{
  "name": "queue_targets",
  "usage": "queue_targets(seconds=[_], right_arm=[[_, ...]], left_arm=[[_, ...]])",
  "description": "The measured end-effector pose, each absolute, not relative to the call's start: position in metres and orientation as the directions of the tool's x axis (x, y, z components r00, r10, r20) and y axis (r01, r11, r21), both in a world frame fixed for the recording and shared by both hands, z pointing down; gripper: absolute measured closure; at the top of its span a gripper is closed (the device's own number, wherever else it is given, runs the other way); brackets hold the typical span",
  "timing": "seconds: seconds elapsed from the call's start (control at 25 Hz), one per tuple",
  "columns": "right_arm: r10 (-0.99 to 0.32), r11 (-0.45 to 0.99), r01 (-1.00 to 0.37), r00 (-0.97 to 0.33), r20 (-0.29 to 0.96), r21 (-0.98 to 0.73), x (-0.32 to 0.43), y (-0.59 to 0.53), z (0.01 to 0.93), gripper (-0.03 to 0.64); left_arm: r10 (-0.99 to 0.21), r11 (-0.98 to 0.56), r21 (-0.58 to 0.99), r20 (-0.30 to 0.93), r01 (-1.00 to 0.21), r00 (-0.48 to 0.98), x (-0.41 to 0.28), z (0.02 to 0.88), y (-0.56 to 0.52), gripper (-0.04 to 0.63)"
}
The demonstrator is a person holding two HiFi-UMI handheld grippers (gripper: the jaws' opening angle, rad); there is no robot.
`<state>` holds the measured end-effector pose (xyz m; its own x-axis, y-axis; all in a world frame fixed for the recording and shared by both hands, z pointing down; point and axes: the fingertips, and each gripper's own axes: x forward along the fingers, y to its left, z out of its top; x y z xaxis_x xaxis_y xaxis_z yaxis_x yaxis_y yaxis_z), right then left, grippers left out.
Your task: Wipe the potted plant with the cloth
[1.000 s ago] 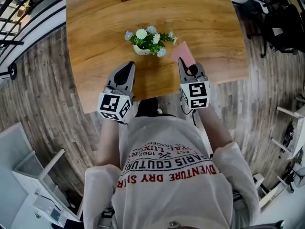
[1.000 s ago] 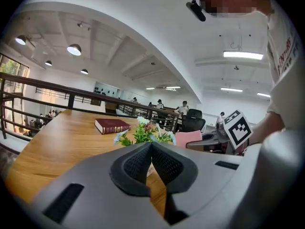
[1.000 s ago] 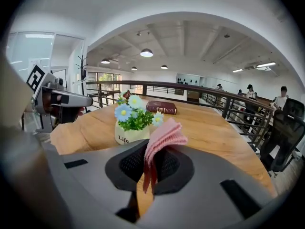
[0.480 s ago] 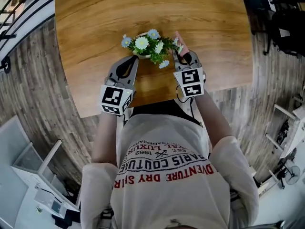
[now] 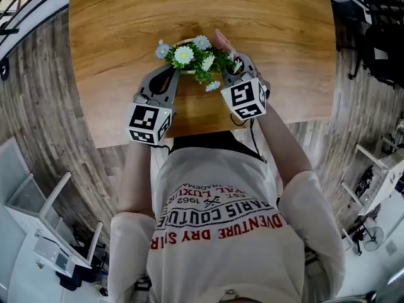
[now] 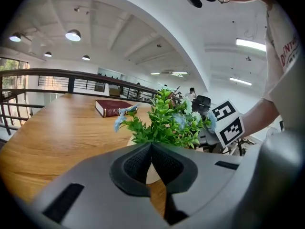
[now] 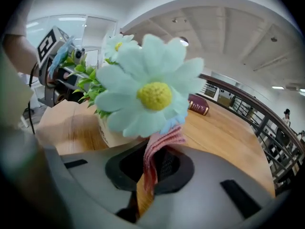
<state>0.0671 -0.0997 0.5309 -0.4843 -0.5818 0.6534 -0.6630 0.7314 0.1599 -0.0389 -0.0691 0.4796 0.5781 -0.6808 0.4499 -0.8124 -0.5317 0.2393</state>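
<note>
A small potted plant with green leaves and pale blue and white flowers stands in a white pot on the wooden table. My left gripper is shut and holds nothing. Its tips sit just left of the pot, under the leaves. My right gripper is shut on a pink cloth, at the plant's right side. In the right gripper view the cloth stands up between the jaws and meets a big pale flower.
A dark red book lies farther back on the table; it also shows in the right gripper view. A black railing runs along the table's far side. The table's near edge is against the person's body.
Both grippers have moved forward and down to the plant, one on each side. The right gripper has rolled and brought the cloth up against the flowers.
</note>
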Motion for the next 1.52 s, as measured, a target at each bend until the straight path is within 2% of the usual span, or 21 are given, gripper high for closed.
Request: queue_targets(seconds=[0.2, 0.48, 0.88, 1.12, 1.52], right_arm=[[-0.546, 0.794, -0.568, -0.513, 0.663, 0.214, 0.060, -0.090, 0.532, 0.581], [-0.514, 0.818, -0.534, -0.515, 0.686, 0.213, 0.056, -0.073, 0.538, 0.581], [-0.482, 0.777, -0.622, -0.493, 0.724, 0.093, 0.050, -0.053, 0.545, 0.581], [-0.425, 0.768, -0.639, -0.545, 0.722, -0.031, 0.026, -0.033, 0.542, 0.581], [-0.426, 0.753, -0.654, -0.570, 0.702, -0.074, -0.016, -0.022, 0.542, 0.581]], left_arm=[[-0.666, -0.517, 0.308, 0.442, -0.799, 0.601, -0.040, 0.479, -0.070, 0.580], [-0.674, -0.560, 0.227, 0.434, -0.797, 0.598, -0.040, 0.479, -0.069, 0.580], [-0.651, -0.605, 0.236, 0.402, -0.760, 0.644, -0.038, 0.480, -0.069, 0.580], [-0.625, -0.631, 0.255, 0.393, -0.733, 0.674, -0.038, 0.479, -0.069, 0.580], [-0.567, -0.705, 0.251, 0.362, -0.663, 0.740, -0.037, 0.479, -0.069, 0.580]])
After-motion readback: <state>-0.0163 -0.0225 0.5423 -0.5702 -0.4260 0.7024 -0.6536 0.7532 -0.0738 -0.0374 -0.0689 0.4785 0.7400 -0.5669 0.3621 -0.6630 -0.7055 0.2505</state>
